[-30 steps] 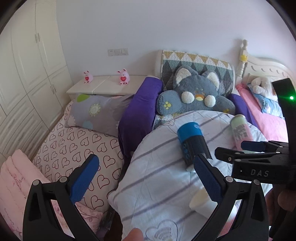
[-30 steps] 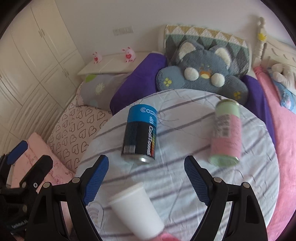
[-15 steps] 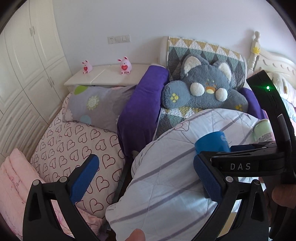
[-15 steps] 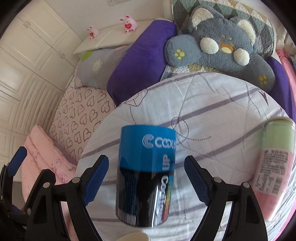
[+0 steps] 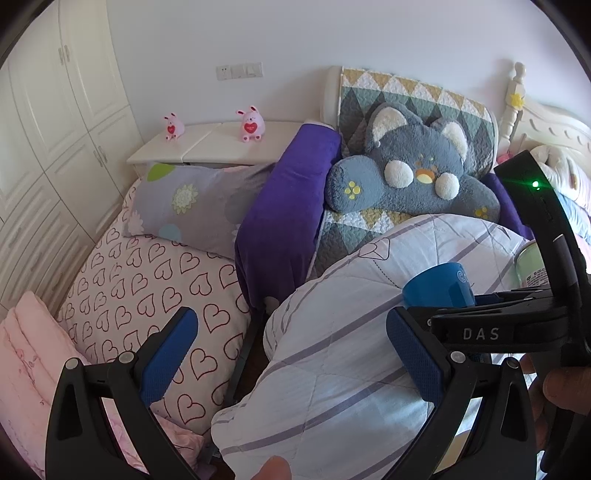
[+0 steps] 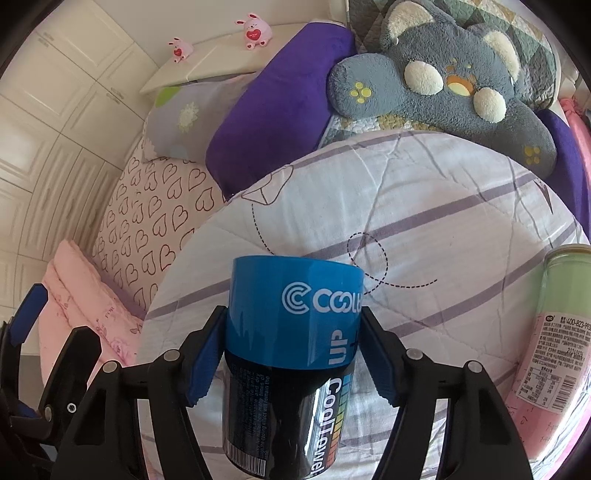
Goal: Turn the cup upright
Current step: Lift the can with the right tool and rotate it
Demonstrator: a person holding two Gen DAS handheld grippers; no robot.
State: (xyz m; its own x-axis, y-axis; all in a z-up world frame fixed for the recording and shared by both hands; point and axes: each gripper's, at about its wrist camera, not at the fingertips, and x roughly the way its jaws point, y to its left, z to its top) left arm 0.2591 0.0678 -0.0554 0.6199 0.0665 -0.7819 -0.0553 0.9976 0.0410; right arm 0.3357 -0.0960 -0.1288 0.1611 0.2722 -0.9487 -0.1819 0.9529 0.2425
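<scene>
Pinching the blue canister (image 6: 291, 332) between its pads — right tool (image 6: 293, 354) closed; left tool (image 5: 291, 354) agape.

blue can (image 6: 291, 354): bottom is being cut by near edge | green-pink can (image 6: 550, 332): right side is leaving frame | paper cup: not showing

White wardrobe (image 5: 55, 155), bed (image 5: 147, 266), pale wall (image 5: 295, 33).

Both grippers have black plastic frames with silver screws and textured blue pads; the right gripper (image 5: 480, 332) bears white "DAS" lettering and a green light.
</scene>
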